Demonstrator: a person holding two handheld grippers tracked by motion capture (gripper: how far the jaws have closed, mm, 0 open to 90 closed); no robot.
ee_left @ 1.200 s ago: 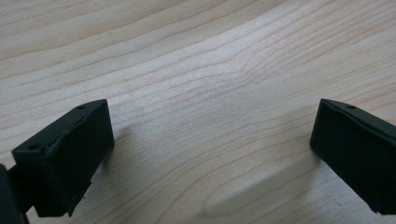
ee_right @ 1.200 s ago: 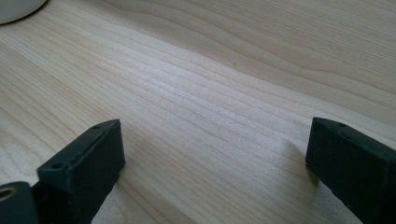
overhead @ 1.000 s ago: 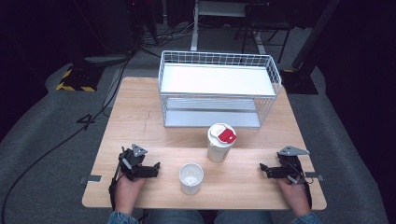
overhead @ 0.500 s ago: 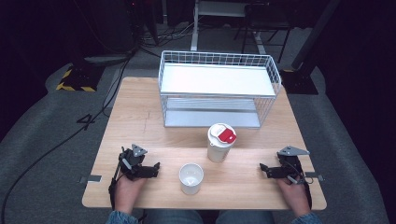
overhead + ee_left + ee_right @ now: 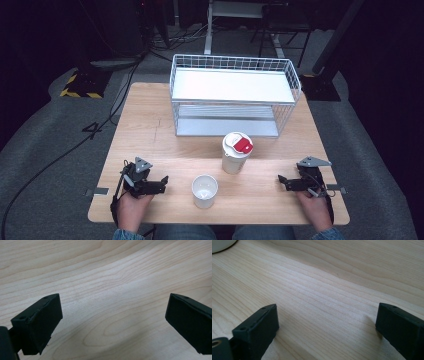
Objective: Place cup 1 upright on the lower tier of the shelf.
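Observation:
My left gripper (image 5: 162,182) rests on the wooden table (image 5: 150,130) at the front left, pointing right toward a small open white cup (image 5: 205,190). Its jaws (image 5: 113,322) are open over bare wood; they have just been closing a little, with nothing between them. My right gripper (image 5: 282,181) lies at the front right, pointing left, jaws (image 5: 327,325) wide apart and empty. A taller white cup with a red-and-white lid (image 5: 236,152) stands just behind the open cup. A white rim (image 5: 220,245) shows at the top left corner of the right gripper view.
A white wire two-level rack (image 5: 235,95) stands at the back of the table, its shelves bare. Bare wood lies between the cups and each gripper. Beyond the table are grey floor mats, cables and dark stands.

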